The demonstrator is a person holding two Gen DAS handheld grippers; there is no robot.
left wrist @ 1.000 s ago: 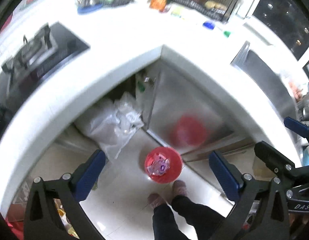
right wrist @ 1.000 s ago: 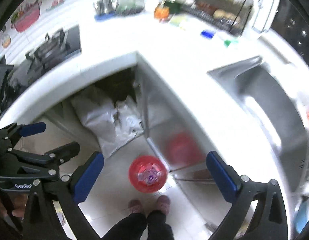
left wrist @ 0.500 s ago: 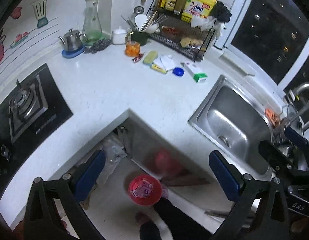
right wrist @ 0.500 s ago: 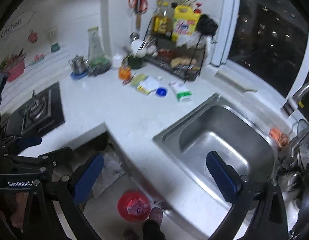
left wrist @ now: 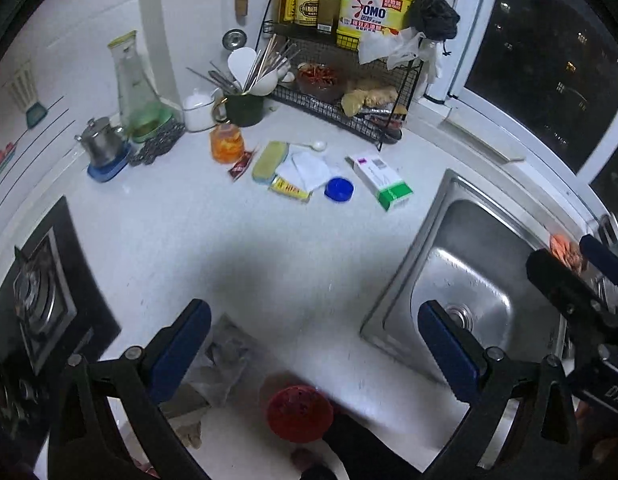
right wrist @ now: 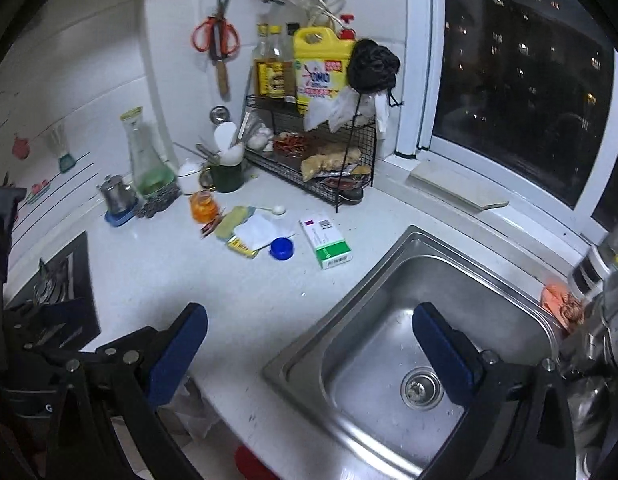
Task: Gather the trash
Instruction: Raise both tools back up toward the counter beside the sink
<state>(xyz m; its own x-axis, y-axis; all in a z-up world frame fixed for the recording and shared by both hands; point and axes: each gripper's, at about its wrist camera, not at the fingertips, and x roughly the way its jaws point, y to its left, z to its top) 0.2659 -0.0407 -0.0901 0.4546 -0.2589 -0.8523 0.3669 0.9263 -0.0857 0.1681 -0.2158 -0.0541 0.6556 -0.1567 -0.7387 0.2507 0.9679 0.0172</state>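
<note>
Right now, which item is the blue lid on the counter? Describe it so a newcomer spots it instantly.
Start at the black wire rack in the counter's back corner and come forward to the litter spread on the white counter. The blue lid lies flat between a white napkin and the white-and-green carton. It is the only round, solid blue piece there.

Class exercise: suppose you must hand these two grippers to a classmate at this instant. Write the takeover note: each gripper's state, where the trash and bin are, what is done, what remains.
Left gripper: open, holding nothing, above the counter edge.
Right gripper: open, holding nothing, above the sink.
Red bin: on the floor below the counter.
Loose items on the white counter: green-and-white box, blue cap, white paper, yellow packet, red sachet.
Done: nothing is in hand; the bin's contents are too blurred to tell.
Left: probably pick up the counter litter and drop it in the bin.
</note>
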